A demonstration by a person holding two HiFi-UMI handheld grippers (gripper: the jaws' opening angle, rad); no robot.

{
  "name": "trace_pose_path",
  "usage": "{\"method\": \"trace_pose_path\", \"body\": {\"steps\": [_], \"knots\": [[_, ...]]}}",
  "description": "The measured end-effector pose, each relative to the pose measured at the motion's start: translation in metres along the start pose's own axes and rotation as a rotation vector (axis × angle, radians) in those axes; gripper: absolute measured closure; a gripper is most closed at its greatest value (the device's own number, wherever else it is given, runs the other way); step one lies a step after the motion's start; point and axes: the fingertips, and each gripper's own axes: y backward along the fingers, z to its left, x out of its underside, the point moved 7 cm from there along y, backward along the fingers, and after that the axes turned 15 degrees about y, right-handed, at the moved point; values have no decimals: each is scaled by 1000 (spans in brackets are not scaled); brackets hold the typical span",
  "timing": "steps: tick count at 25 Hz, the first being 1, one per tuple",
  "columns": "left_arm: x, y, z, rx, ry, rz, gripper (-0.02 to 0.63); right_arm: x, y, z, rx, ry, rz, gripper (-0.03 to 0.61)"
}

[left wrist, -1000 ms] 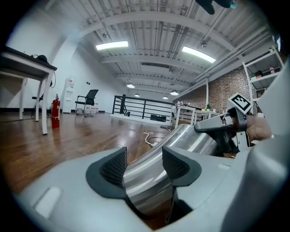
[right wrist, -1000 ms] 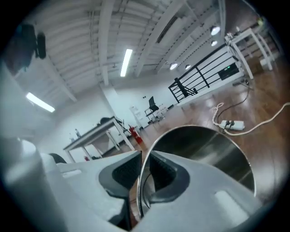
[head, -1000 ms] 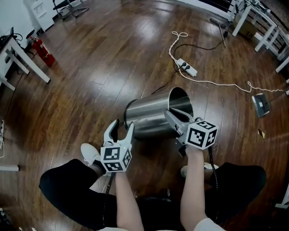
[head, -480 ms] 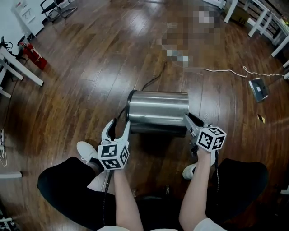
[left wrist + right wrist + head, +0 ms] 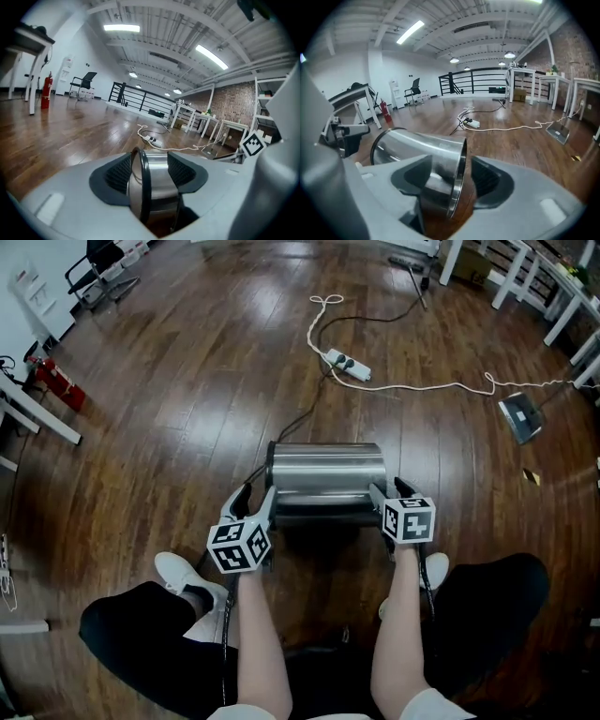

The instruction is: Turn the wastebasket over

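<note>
The steel wastebasket [image 5: 328, 474] lies on its side on the wooden floor, base to the left, open mouth to the right. My left gripper [image 5: 255, 498] stands open at the base end. In the left gripper view the black base ring [image 5: 140, 183] sits between the pads, and I see no pad pressing on it. My right gripper [image 5: 387, 491] is at the mouth end and its jaws are opening. In the right gripper view the wastebasket's [image 5: 417, 145] rim runs between the jaws, with a gap to the right pad [image 5: 487, 180].
A white power strip [image 5: 342, 362] with a looping white cable lies beyond the basket. A dustpan-like thing [image 5: 518, 416] is at the right, white table legs [image 5: 52, 423] and a red fire extinguisher [image 5: 52, 379] at the left. The person's white shoe [image 5: 183, 573] is beside my left gripper.
The basket, held tilted by its rim with the mouth raised, has come down flat on its side. My right gripper sank with it and opened. My left gripper moved in over the base ring.
</note>
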Motion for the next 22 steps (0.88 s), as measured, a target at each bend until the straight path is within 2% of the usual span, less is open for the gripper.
{"method": "trace_pose_path", "body": {"steps": [1,3,6,7,9,10,12,15,19,22], "knots": [[3,-10,2,-11,-13,27,350,-3,1,-2,8,-1,-8,291],[12,-23,10,-30,-1,69,351,-9,3,-9,16,-22,-44,290],[29,-28,20,-47,65,83,368,-7,-2,-13,-42,-83,-52,295],[34,-27,21,-39,97,68,389,-4,-4,-12,-60,-101,-39,317],[39,-27,23,4,178,19,416,2,-8,-7,-79,-114,-15,406],[40,-27,24,31,216,-5,449,4,-10,-5,-82,-112,-11,450],[40,-28,27,73,264,-25,475,4,-12,-4,-82,-103,-15,451],[36,-30,28,91,248,24,496,2,-12,-6,-94,-103,-14,456],[26,-31,28,36,207,112,509,7,-12,-10,-125,-190,-65,495],[12,-28,35,6,212,112,518,2,-17,-3,-159,-218,-84,511]]}}
